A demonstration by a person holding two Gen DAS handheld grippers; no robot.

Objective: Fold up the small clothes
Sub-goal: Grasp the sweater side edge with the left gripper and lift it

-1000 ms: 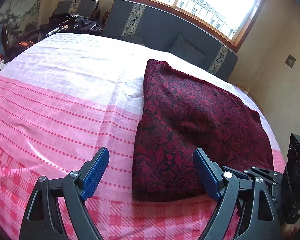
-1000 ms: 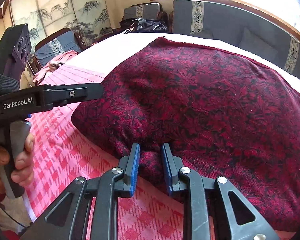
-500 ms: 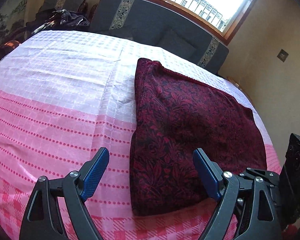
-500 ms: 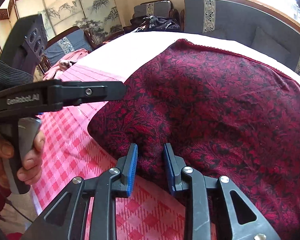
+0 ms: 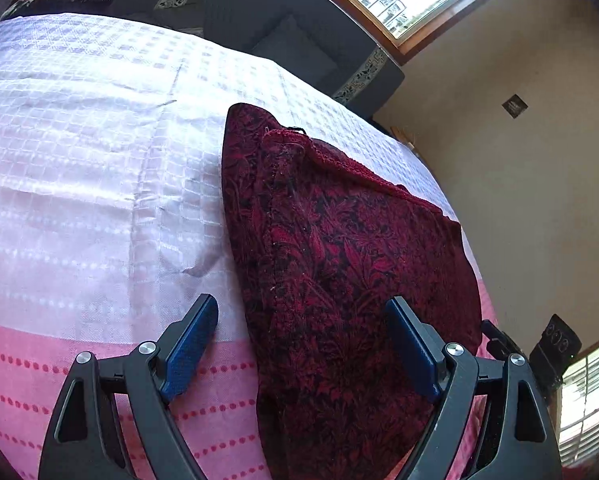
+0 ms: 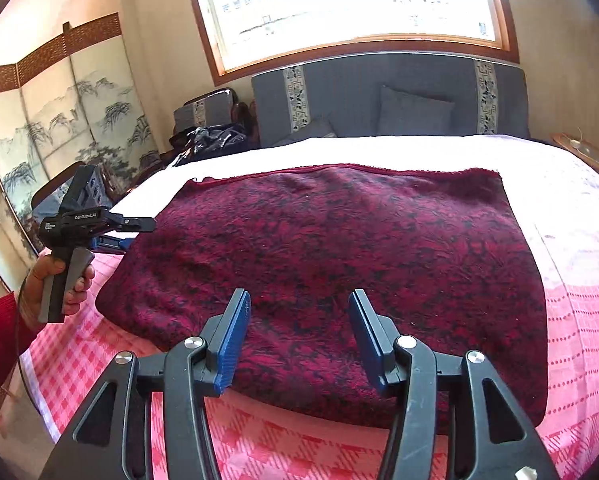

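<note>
A dark red, flower-patterned cloth [image 6: 339,256] lies folded flat as a rectangle on the pink and white bedspread [image 6: 579,280]. In the left wrist view the cloth [image 5: 339,272] shows its left folded edge, with a hem turned over at the far corner. My left gripper [image 5: 299,340] is open and empty above the cloth's near left edge; it also shows in the right wrist view [image 6: 119,236], held by a hand. My right gripper [image 6: 297,332] is open and empty just above the cloth's near edge.
A grey sofa [image 6: 379,100] with a cushion stands under the window behind the bed. A painted folding screen [image 6: 59,120] stands at the left. Dark clothes [image 6: 207,140] lie piled beside the sofa. The bed's near edge [image 6: 39,380] lies close to my left hand.
My right gripper has opened and let go of the cloth's near edge, then pulled back and up. My left gripper has moved closer over the cloth's left edge, still open.
</note>
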